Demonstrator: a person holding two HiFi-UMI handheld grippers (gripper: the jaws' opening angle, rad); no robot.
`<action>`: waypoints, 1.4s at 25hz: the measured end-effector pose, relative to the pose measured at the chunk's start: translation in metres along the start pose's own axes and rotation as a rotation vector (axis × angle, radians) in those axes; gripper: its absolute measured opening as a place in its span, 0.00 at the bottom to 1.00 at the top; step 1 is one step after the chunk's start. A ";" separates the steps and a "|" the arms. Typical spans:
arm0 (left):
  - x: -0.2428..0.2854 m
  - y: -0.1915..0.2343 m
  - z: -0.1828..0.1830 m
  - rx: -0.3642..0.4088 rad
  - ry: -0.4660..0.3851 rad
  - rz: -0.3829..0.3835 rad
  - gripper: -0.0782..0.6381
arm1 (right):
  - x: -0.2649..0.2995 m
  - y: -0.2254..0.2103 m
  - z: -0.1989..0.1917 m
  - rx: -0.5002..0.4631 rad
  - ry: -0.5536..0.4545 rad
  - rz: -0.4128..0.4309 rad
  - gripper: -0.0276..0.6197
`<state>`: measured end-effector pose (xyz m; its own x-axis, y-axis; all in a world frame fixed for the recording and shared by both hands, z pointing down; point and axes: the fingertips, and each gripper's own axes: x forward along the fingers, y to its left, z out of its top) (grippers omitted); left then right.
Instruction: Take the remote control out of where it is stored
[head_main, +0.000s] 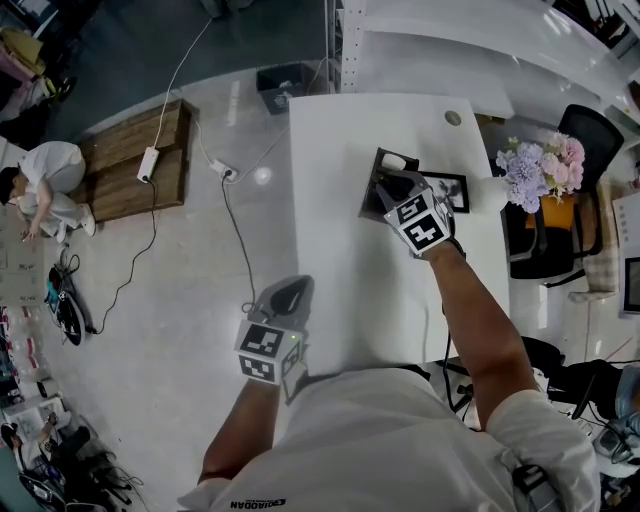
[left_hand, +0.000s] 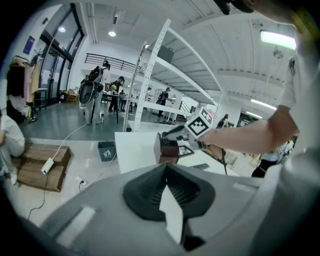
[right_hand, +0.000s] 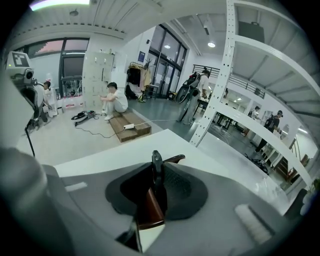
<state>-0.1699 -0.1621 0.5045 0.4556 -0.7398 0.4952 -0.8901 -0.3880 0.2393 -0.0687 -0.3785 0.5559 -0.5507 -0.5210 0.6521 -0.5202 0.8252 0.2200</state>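
One grasp looks made: right tongs (head_main: 397, 188) pinch the slim dark remote control (right_hand: 156, 167) in its brown holder (head_main: 370, 188), upper right; left tongs (head_main: 287, 297) hang closed, empty. Next, likely, a straight lift.

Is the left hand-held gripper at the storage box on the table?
No: the left hand-held gripper hangs beside the table's edge, apart from the box, where the right hand-held gripper is.

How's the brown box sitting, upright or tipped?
Upright: the brown box stands on its base on the white table, and the head view looks down into its open top.
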 end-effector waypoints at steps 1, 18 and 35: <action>0.000 0.000 0.000 -0.001 0.001 0.000 0.11 | 0.000 -0.001 0.000 -0.003 0.000 -0.002 0.14; -0.004 -0.009 0.004 0.002 -0.026 -0.008 0.11 | -0.035 -0.010 0.034 0.031 -0.108 -0.011 0.14; -0.023 -0.041 0.007 0.028 -0.065 -0.031 0.11 | -0.122 0.001 0.068 0.091 -0.259 -0.051 0.14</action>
<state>-0.1443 -0.1330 0.4777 0.4840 -0.7610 0.4320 -0.8750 -0.4261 0.2298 -0.0466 -0.3287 0.4268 -0.6645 -0.6098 0.4319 -0.6020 0.7793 0.1740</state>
